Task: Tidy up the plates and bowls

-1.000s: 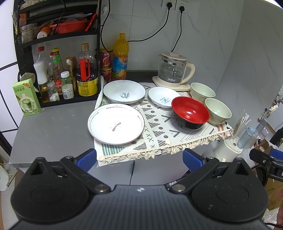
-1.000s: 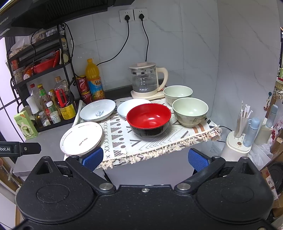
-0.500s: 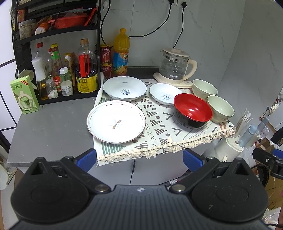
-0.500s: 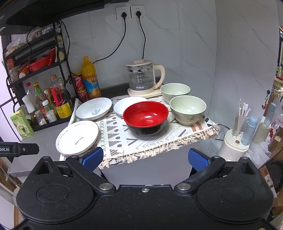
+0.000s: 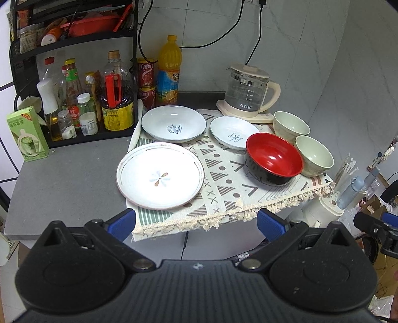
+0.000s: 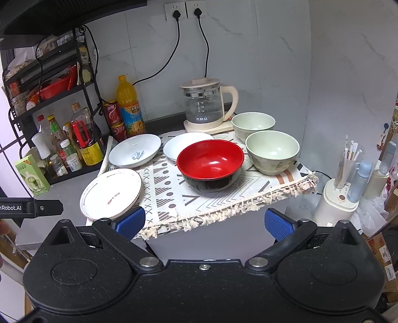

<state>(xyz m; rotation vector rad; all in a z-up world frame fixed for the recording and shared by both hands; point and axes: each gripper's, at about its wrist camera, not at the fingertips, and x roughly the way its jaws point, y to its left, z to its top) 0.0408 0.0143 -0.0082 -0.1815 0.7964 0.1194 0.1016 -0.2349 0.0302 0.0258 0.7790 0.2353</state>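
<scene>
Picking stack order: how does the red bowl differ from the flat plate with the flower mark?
The red bowl is deep, red inside and black outside; the flower plate is shallow and white with a thin dark rim line. The bowl sits fully on the patterned cloth; the plate overhangs its left edge. Both are upright, empty and ungripped.

A patterned fringed cloth (image 5: 223, 174) is spread over the grey counter (image 5: 64, 179), its fringe hanging past the front edge. A glass kettle (image 5: 248, 92) is set on its base at the back, with cords plugged into wall sockets (image 6: 186, 11). An orange drink bottle (image 5: 169, 69) and red cans (image 5: 146, 82) are seen beside a black rack (image 5: 74, 74) crowded with condiment bottles. A green carton (image 5: 27, 134) is stood at the left.
</scene>
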